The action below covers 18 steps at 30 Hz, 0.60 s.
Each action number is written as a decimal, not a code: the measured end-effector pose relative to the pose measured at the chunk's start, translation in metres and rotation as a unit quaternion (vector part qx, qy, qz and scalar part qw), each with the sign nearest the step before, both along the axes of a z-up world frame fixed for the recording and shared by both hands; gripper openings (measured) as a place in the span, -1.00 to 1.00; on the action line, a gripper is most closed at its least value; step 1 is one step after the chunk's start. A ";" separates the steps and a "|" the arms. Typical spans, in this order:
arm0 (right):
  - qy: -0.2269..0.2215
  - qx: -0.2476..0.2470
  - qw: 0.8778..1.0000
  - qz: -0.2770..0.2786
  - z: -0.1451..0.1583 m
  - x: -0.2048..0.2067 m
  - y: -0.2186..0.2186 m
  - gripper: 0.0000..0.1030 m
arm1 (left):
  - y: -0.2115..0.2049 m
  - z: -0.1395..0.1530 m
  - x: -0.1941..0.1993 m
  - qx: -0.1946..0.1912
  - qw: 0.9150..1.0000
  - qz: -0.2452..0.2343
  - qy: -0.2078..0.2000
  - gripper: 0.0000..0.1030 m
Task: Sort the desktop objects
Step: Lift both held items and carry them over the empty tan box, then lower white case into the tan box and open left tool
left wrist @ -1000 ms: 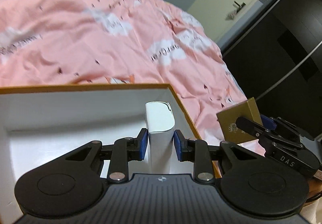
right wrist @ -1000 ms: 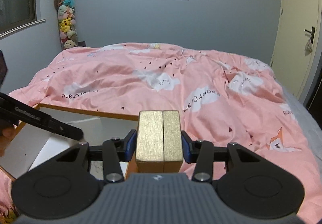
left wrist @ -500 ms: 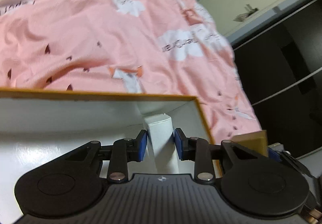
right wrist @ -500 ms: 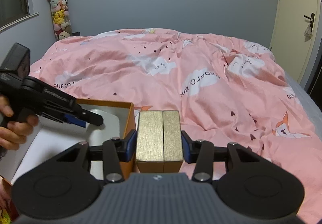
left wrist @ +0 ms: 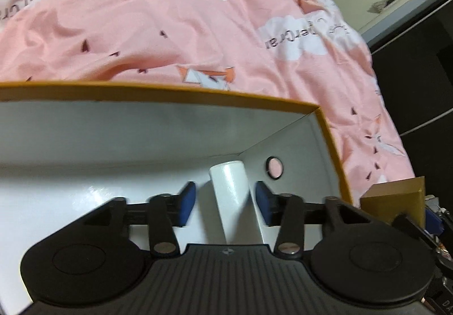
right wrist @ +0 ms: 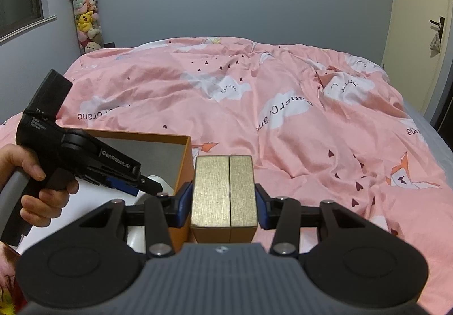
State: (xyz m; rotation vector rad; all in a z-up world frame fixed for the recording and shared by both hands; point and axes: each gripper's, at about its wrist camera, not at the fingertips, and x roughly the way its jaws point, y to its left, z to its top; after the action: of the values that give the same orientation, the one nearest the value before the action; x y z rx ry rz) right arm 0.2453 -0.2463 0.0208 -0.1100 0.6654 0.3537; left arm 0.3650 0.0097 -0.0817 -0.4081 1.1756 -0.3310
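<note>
White box (left wrist: 230, 196) sits between spread left fingers (left wrist: 187, 201); "GenRobot.AI" gripper; right fingers (right wrist: 260, 209) clamp gold box (right wrist: 223, 193).

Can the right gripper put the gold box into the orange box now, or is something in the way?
Probably not directly: the left gripper and white box fill the near corner of the orange box, beside the gold box.

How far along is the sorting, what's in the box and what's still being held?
Done: the white box lies inside the orange box, left gripper open around it. In hand: the right gripper grips the gold box. Left: putting that one in.
</note>
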 end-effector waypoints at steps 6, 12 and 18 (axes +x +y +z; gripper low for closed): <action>-0.003 0.002 1.000 0.005 0.000 -0.002 0.000 -0.08 | 0.000 -0.002 -0.011 0.035 0.999 -0.011 0.030 0.11; -0.005 0.005 1.000 0.005 -0.001 -0.003 -0.001 -0.08 | -0.006 -0.005 -0.025 0.065 0.992 -0.053 0.092 0.11; -0.003 0.008 1.000 0.008 -0.002 -0.004 -0.001 -0.08 | -0.016 -0.008 -0.026 0.059 0.992 -0.071 0.084 -0.09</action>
State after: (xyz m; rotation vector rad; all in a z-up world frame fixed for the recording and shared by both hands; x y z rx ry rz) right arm 0.2409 -0.2473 0.0186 -0.1018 0.6569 0.3731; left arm 0.3394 -0.0065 -0.0895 -0.2531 1.3854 -0.3547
